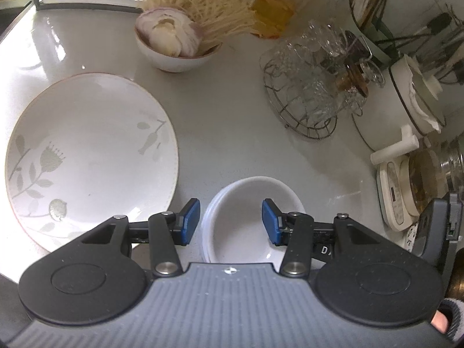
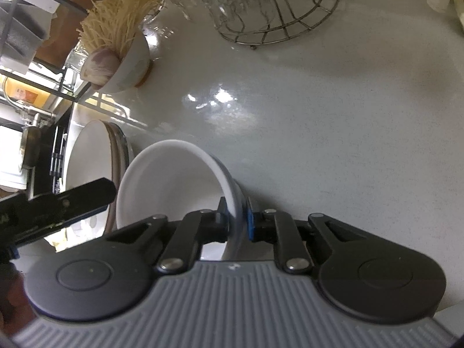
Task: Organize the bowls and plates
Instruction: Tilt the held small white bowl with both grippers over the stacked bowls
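The right gripper (image 2: 235, 217) hides the near rim of the white bowl (image 2: 174, 185) it pinches, at 6 o'clock on the glossy grey counter (image 2: 333, 133). The left gripper (image 1: 231, 221) hovers half-open over stacked bowls (image 1: 246, 203), nothing between its pads; the flowered plate (image 1: 90, 150) lies at 9 o'clock, its edge cut off.

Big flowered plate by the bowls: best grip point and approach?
Take the flowered plate by its rim, jaws straddling the edge, one pad on top and one underneath. It lies flat on the counter, so only the upturned rim gives purchase. Come from its near edge, closest to the left gripper.
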Motion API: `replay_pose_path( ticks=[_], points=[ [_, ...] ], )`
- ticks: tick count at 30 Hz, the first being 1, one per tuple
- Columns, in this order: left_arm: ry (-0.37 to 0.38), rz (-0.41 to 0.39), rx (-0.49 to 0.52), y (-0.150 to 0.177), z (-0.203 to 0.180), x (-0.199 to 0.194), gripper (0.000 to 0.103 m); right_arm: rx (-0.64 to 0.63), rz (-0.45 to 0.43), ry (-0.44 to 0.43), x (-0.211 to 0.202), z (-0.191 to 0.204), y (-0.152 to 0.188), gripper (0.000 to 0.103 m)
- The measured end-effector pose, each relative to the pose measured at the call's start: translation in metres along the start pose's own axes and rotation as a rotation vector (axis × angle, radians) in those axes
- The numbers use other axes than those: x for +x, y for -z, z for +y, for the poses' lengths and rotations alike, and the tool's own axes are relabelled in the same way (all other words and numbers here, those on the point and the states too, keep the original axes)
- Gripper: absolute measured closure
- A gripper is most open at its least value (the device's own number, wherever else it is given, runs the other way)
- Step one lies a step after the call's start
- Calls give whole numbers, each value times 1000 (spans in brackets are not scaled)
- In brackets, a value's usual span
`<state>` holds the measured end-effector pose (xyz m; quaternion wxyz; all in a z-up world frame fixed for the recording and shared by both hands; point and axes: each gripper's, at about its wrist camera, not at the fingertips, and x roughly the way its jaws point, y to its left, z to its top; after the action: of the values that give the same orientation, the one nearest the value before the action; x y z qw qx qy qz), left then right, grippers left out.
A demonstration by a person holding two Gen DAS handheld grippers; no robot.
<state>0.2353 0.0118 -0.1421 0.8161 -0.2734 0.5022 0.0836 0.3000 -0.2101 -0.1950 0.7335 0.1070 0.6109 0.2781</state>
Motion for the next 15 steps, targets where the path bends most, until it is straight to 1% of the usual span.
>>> replay_pose_path(
  ticks=[8, 12, 15],
  points=[
    [-8, 49, 51, 3, -14, 23, 50, 7, -34, 9, -14, -13, 4, 91],
    [27, 54, 58, 4, -18, 28, 50, 25, -43, 17, -21, -22, 9, 91],
    [34, 71, 62, 5, -21, 35, 50, 32, -45, 14, -27, -27, 13, 91]
  ],
)
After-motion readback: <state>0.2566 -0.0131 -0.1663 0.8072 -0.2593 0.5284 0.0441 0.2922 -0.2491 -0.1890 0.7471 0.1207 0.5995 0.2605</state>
